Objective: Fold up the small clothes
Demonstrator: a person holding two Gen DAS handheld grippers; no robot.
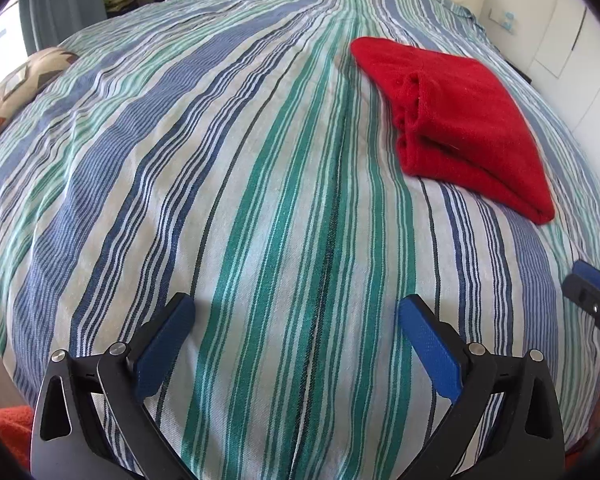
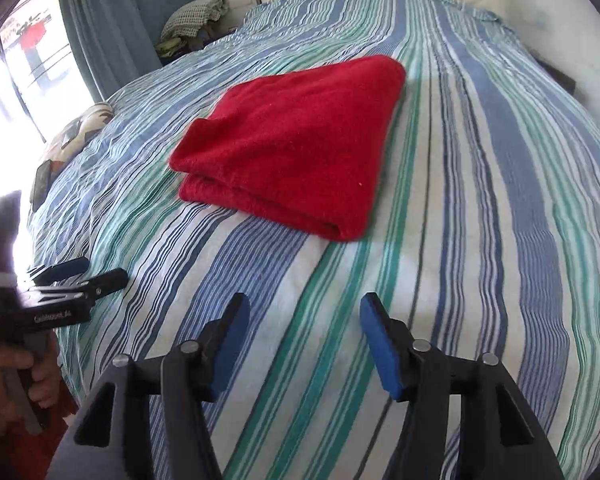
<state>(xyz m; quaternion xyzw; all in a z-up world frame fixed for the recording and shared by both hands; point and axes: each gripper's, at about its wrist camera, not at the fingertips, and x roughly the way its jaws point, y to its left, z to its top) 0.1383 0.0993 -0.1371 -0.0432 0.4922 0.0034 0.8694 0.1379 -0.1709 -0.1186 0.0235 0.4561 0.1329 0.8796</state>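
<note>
A folded red cloth (image 2: 292,148) lies on the striped bed (image 2: 480,240); near it, the left hand-held gripper (image 1: 296,312) and right hand-held gripper (image 2: 300,312) hover with jaws apart, empty.

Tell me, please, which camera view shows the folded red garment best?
The right wrist view: the red garment lies near centre, its whole top and stacked folded edge visible. The left wrist view shows it off to the right, squeezed by the fisheye.

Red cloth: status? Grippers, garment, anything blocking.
Left gripper open, empty, over the bedspread. Right gripper open, empty, short of the cloth. Red cloth lies folded flat, untouched. Nothing between fingers and cloth.
</note>
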